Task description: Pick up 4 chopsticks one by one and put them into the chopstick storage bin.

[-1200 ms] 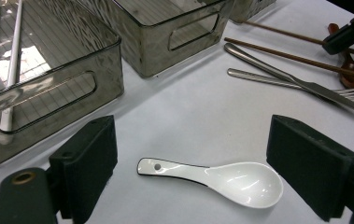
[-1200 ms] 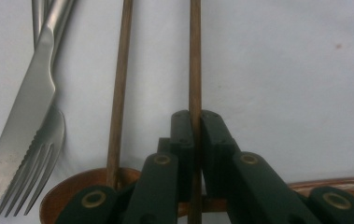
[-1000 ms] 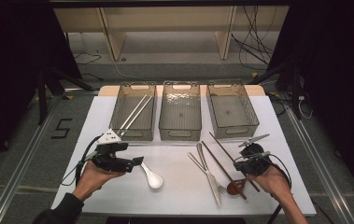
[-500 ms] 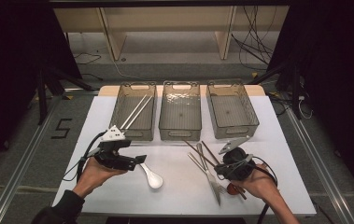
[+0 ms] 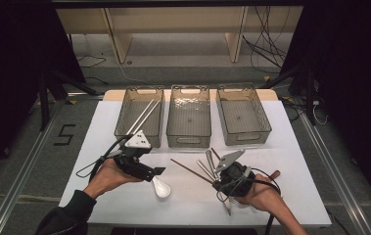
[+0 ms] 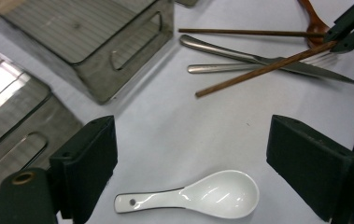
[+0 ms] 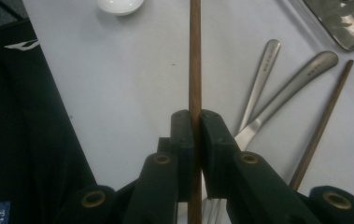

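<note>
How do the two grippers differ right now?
The right gripper is shut on a wooden chopstick, while the left gripper stands open and holds nothing. The left gripper hangs over the white spoon; the right gripper is by the metal cutlery. Both have black jaws and are hand-held.

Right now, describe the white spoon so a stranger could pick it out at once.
On the white table, look in front of the three bins, below the left bin. The white spoon lies alone on bare tabletop by the open left gripper. It is the one short glossy ceramic piece; the cutlery to its right is thin metal or brown wood.
</note>
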The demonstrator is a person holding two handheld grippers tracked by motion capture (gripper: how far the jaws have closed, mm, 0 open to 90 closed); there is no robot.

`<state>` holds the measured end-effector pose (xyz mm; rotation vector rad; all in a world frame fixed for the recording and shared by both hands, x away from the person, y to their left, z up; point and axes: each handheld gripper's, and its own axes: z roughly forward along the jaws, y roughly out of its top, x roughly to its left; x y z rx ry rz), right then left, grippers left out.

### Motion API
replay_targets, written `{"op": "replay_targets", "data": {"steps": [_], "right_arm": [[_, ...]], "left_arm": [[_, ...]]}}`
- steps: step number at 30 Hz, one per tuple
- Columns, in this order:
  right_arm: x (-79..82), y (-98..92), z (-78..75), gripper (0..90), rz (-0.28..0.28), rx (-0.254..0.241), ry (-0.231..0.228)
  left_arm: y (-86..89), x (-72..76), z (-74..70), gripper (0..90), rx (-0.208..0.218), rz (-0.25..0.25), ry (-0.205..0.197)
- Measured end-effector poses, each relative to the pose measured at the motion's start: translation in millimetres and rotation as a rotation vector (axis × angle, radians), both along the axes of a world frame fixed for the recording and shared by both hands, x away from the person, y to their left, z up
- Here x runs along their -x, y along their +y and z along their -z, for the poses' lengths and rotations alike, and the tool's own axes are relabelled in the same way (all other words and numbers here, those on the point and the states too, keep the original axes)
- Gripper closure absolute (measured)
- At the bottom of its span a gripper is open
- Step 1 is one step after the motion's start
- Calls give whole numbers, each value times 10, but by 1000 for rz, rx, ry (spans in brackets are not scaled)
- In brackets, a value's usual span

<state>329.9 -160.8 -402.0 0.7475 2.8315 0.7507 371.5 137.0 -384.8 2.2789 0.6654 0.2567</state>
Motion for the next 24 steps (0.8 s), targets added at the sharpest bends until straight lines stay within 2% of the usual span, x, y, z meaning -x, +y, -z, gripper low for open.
{"op": "replay_targets", "data": {"steps": [3,7,11,13,16,21,24], "right_arm": [[-1,33,22,850,-59,16,-22],[32,88,28,850,-88,39,-21],[53,122,34,850,-114,42,-23],[69,142,37,850,-127,49,-23],[86,164,40,850,-145,49,-23],[109,190,46,849,-165,56,-29],[122,205,51,849,-185,57,-31]], "left_arm": [[-97,4,-3,160,-45,56,10],[-217,36,4,167,-95,126,9],[-332,50,34,192,-128,188,39],[-384,57,53,207,-160,225,51],[-447,58,72,235,-168,256,67],[-529,78,123,320,-208,325,81],[-559,117,150,382,-238,359,66]]}}
